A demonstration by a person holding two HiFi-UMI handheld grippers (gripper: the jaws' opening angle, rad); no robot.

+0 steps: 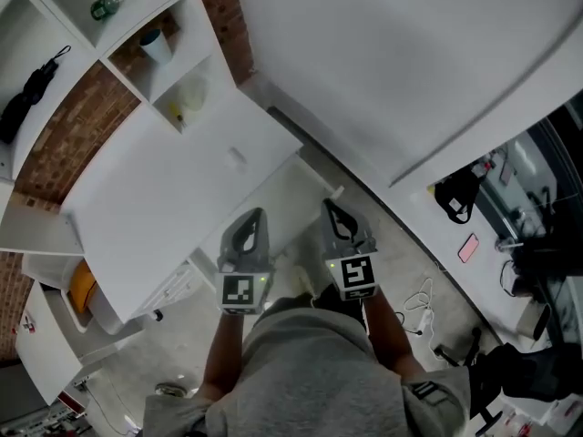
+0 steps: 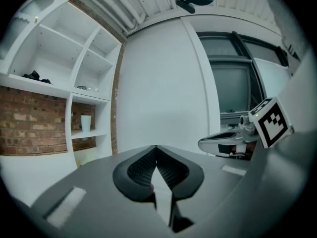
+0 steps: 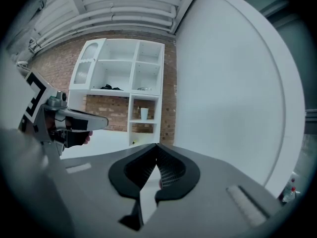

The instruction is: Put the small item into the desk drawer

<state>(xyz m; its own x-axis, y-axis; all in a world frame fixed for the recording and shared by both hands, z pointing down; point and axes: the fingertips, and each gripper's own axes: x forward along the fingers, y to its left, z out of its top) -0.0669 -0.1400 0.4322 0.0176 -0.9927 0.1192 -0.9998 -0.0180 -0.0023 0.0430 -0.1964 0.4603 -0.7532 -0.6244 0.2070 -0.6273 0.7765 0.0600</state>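
Left tongs point(image 1: 254, 215) and right tongs point(image 1: 330, 206) both closed, empty. We take the pale item point(image 1: 236, 158) on the white bench point(image 1: 155, 208) as target, well ahead; closed tongs could shove it, and the drawer point(image 1: 175, 285) looks shut

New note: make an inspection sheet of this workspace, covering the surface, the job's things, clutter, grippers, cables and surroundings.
Surface: white desk, top almost bare.
Job's things: small pale item on the desk, too faint to identify; drawers below the desk's near edge, apparently closed.
Clutter: green bottle, cup and a black thing on the shelves.
Grippers: left gripper and right gripper both shut, nothing between the jaws, held over the floor beside the desk.
Cables: white cable loose on the floor at the right.
Surroundings: brick wall, curved white wall, second desk with a pink item.
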